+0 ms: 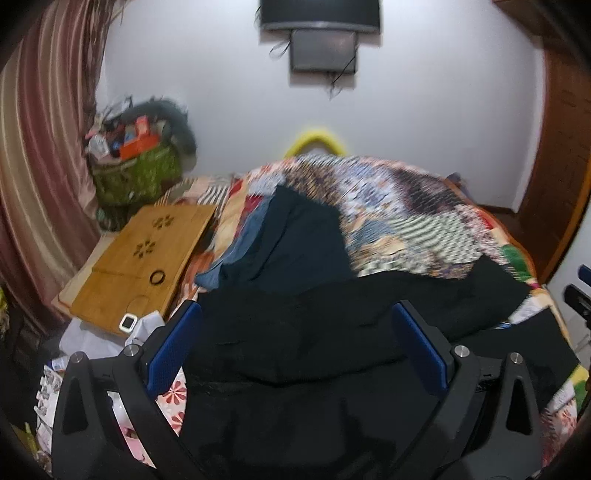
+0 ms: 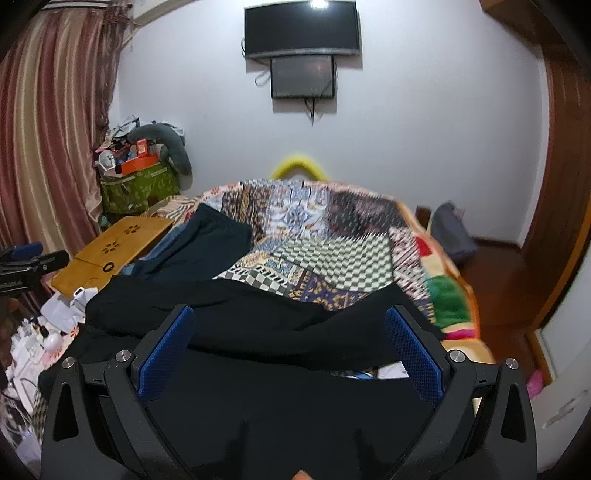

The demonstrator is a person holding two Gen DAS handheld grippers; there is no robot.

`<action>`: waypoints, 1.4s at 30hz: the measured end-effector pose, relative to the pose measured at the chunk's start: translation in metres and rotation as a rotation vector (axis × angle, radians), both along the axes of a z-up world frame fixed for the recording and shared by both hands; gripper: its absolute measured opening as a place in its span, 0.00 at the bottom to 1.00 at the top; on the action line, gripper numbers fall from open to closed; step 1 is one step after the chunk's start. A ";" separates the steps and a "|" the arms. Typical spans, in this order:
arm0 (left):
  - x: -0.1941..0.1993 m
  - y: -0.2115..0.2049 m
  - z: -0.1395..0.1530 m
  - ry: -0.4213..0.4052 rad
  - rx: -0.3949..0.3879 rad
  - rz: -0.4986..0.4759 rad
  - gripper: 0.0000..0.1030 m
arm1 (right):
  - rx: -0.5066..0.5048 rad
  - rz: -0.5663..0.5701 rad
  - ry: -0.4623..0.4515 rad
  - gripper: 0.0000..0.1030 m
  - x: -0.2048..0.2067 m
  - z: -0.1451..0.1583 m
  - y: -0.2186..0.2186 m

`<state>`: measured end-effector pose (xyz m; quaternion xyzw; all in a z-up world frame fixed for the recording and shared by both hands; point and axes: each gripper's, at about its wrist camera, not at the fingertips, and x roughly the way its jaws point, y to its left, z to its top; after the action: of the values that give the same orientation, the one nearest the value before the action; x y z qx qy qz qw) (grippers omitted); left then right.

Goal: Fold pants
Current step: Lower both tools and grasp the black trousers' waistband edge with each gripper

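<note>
Black pants (image 1: 332,332) lie spread across the near part of a bed with a patchwork quilt (image 1: 406,206); they also show in the right wrist view (image 2: 258,332). My left gripper (image 1: 295,317) is open, its blue-padded fingers (image 1: 173,347) wide apart above the black cloth, holding nothing. My right gripper (image 2: 288,325) is open too, its fingers (image 2: 413,354) spread over the pants, empty. A dark navy garment (image 1: 295,236) with a blue one under it lies further back on the bed; it also shows in the right wrist view (image 2: 207,243).
A bamboo lap tray (image 1: 140,258) lies at the bed's left edge, with white papers (image 1: 110,332) near it. A green basket (image 1: 133,177) full of clutter stands by the striped curtain (image 1: 40,166). A TV (image 2: 301,29) hangs on the far wall. A wooden door (image 2: 565,184) is at right.
</note>
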<state>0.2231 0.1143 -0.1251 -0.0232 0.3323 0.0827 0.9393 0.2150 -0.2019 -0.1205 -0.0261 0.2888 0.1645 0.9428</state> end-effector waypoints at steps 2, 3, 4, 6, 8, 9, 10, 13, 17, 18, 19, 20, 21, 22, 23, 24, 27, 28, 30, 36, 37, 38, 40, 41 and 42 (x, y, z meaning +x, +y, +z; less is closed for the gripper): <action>0.019 0.020 -0.013 0.031 -0.031 0.014 1.00 | 0.005 0.008 0.038 0.99 0.017 -0.007 0.001; 0.030 0.031 -0.019 0.051 -0.048 0.023 1.00 | 0.001 0.012 0.048 0.99 0.026 -0.011 0.001; 0.041 0.042 -0.026 0.074 -0.061 0.037 1.00 | -0.006 0.017 0.059 0.99 0.035 -0.014 0.002; 0.061 0.064 -0.041 0.115 -0.077 0.065 0.98 | -0.017 0.034 0.086 0.99 0.051 -0.020 0.004; 0.077 0.081 -0.054 0.155 -0.081 0.088 0.98 | -0.020 0.053 0.112 0.99 0.070 -0.027 0.005; 0.088 0.093 -0.063 0.185 -0.088 0.096 0.98 | -0.025 0.061 0.125 0.99 0.079 -0.030 0.006; 0.095 0.100 -0.069 0.205 -0.091 0.101 0.98 | -0.029 0.070 0.135 0.99 0.086 -0.032 0.008; 0.118 0.124 -0.095 0.278 -0.103 0.139 0.96 | -0.049 0.121 0.186 0.94 0.112 -0.044 0.016; 0.138 0.150 -0.127 0.374 -0.126 0.152 0.89 | -0.090 0.182 0.260 0.88 0.146 -0.061 0.029; 0.143 0.157 -0.136 0.397 -0.126 0.158 0.88 | -0.098 0.197 0.279 0.87 0.153 -0.065 0.033; 0.145 0.161 -0.140 0.409 -0.128 0.164 0.87 | -0.106 0.217 0.302 0.85 0.158 -0.069 0.036; 0.149 0.166 -0.148 0.429 -0.134 0.169 0.86 | -0.115 0.235 0.322 0.84 0.164 -0.074 0.040; 0.152 0.171 -0.155 0.444 -0.147 0.167 0.83 | -0.123 0.254 0.342 0.82 0.170 -0.079 0.043; 0.155 0.172 -0.160 0.457 -0.159 0.166 0.82 | -0.127 0.270 0.358 0.81 0.176 -0.084 0.045; 0.158 0.174 -0.166 0.473 -0.170 0.166 0.81 | -0.132 0.288 0.375 0.80 0.181 -0.089 0.048; 0.161 0.178 -0.172 0.488 -0.180 0.171 0.81 | -0.138 0.303 0.392 0.80 0.186 -0.094 0.052; 0.167 0.183 -0.186 0.513 -0.217 0.188 0.80 | -0.171 0.343 0.441 0.77 0.199 -0.106 0.063; 0.169 0.184 -0.189 0.515 -0.234 0.188 0.80 | -0.180 0.351 0.447 0.74 0.201 -0.109 0.066; 0.172 0.184 -0.193 0.512 -0.254 0.185 0.76 | -0.200 0.369 0.460 0.71 0.207 -0.117 0.073; 0.176 0.168 -0.192 0.510 -0.226 0.139 0.41 | -0.210 0.417 0.472 0.54 0.209 -0.135 0.084; 0.175 0.164 -0.189 0.504 -0.188 0.143 0.38 | -0.198 0.428 0.474 0.45 0.207 -0.135 0.084; 0.173 0.161 -0.188 0.502 -0.161 0.145 0.32 | -0.183 0.440 0.484 0.42 0.205 -0.134 0.084; 0.170 0.158 -0.185 0.504 -0.134 0.148 0.25 | -0.157 0.457 0.512 0.36 0.201 -0.134 0.083; 0.169 0.157 -0.184 0.503 -0.131 0.149 0.20 | -0.156 0.479 0.525 0.35 0.197 -0.135 0.083; 0.166 0.157 -0.182 0.500 -0.125 0.150 0.15 | -0.167 0.490 0.521 0.32 0.194 -0.136 0.085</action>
<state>0.3892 0.2714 -0.3071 -0.0845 0.5558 0.1347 0.8159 0.4086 -0.1172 -0.2564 -0.1287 0.5169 0.3625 0.7648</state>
